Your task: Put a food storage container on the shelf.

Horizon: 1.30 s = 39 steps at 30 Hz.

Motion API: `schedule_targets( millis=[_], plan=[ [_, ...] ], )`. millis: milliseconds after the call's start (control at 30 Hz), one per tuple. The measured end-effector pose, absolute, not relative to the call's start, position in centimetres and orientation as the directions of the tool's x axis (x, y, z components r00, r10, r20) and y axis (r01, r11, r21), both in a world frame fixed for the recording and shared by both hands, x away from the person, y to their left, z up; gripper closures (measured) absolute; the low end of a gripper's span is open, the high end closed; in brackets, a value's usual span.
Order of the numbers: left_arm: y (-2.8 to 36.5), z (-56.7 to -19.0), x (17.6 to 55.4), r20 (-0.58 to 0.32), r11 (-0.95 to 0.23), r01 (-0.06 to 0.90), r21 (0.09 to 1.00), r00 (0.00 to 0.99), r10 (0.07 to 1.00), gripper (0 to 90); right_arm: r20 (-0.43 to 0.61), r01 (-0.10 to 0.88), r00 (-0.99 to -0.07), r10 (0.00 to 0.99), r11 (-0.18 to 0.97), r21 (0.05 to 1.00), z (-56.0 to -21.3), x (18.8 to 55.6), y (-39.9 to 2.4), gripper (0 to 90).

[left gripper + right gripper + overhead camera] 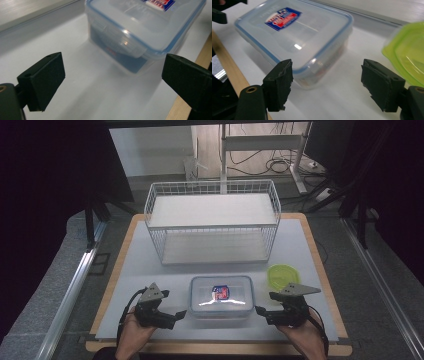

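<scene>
Hands low at near table edge, flanking box (221, 296). Left gripper (181, 314) and right gripper (261, 311) pointed inward, jaws wide, empty; box between them, untouched.

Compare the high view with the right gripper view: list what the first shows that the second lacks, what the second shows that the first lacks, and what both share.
High view alone: the white wire rack at the back of the table, and both hands, the left gripper and the right gripper flanking the box.

Right gripper view alone: its own open black pads up close, nothing between them, and the label's red and blue bands.

Shared: the clear lidded box, its label, and the green lid beside it.
</scene>
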<state>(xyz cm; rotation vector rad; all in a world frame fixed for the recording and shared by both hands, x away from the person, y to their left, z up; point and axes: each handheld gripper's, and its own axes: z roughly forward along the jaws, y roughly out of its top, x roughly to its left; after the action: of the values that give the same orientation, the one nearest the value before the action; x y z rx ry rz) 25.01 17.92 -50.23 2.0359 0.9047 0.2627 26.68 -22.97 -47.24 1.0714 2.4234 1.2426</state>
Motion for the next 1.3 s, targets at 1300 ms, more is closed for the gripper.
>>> schedule_targets(
  millis=[1300],
  plan=[
    [14.8,-51.1,28.3,-0.379,-0.306,0.610,0.731,0.735,0.562,12.6,0.348,0.667,-0.687,0.637,0.364,0.650,-48.3,29.9,-19.8,25.0]
  ],
)
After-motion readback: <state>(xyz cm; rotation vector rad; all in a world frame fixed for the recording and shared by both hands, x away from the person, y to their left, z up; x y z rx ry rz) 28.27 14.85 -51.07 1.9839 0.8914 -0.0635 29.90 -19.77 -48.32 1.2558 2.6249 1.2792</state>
